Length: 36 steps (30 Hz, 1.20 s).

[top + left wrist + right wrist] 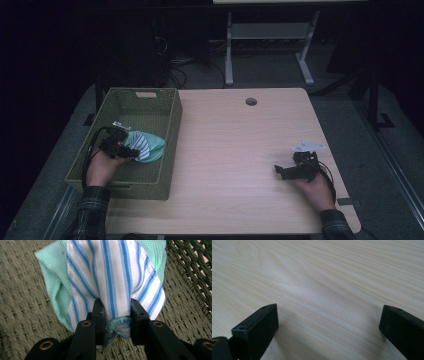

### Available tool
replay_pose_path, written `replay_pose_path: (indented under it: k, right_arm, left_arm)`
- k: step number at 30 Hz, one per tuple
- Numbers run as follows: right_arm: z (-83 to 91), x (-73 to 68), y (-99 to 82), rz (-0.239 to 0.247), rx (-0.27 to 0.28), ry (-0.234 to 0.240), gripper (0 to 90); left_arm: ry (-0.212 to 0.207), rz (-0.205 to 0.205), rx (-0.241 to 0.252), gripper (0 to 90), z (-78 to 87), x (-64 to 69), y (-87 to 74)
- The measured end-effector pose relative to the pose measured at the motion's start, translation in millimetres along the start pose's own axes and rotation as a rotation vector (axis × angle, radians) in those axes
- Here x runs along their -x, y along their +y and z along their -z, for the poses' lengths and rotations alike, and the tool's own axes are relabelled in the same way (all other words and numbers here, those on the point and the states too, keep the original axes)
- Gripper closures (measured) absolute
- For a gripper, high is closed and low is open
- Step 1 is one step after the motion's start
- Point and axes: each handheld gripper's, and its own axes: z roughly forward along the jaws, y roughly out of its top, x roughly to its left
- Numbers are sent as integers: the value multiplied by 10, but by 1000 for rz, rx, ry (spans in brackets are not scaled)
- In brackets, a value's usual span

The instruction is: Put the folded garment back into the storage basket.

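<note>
- Left gripper (pixel 114 312) jaws clamp bunched blue-striped white cloth (pixel 112 277) with mint-green cloth (pixel 53 290), low in woven olive basket (pixel 170 125) at table's left edge.
- Right gripper (pixel 328 327) — jaws wide apart, empty, near table's right edge.
- Risk: cloth snagging the basket weave on release — fabric is pinched deep.

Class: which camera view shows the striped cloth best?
The left gripper view: the striped cloth appears close up, pinched by the left gripper. In the high view it is small, inside the basket.

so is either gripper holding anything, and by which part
The left gripper pinches the bunched striped and green cloth by a gathered fold, inside the basket. The right gripper holds nothing.
</note>
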Motion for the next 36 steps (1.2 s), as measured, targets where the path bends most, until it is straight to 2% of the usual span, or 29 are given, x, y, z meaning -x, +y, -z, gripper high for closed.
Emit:
replay_pose_path:
  k: [5, 10, 15, 17, 19, 23, 26, 30, 31, 36]
  right_arm:
    - [1, -1, 0, 2, 0, 1, 19]
    - [0, 0, -1, 3, 0, 1, 19]
    - [1, -1, 0, 3, 0, 1, 19]
    - [1, 0, 0, 3, 0, 1, 19]
    - [0, -1, -1, 3, 0, 1, 19]
    - [0, 0, -1, 4, 0, 1, 19]
    - [0, 0, -1, 3, 0, 1, 19]
    - [0, 0, -1, 3, 0, 2, 19]
    - [0, 1, -1, 4, 0, 1, 19]
    - [0, 0, 0, 2, 0, 2, 19]
  left_arm:
    - [-1, 7, -20, 651, -20, -12, -8]
    - [-9, 20, -39, 540, -46, -31, -7]
    - [-7, 31, -44, 478, -57, -37, -7]
    - [3, 46, -42, 414, -63, -36, -8]
    - [20, 41, -36, 356, -59, -35, -6]
    - [28, 26, -30, 239, -60, -37, 1]
    - [40, 35, -23, 180, -57, -34, 4]
    - [49, 32, -2, 145, -45, -27, 9]
    - [53, 18, 0, 133, -40, -24, 12]
    - [22, 12, 24, 128, -25, -23, 20]
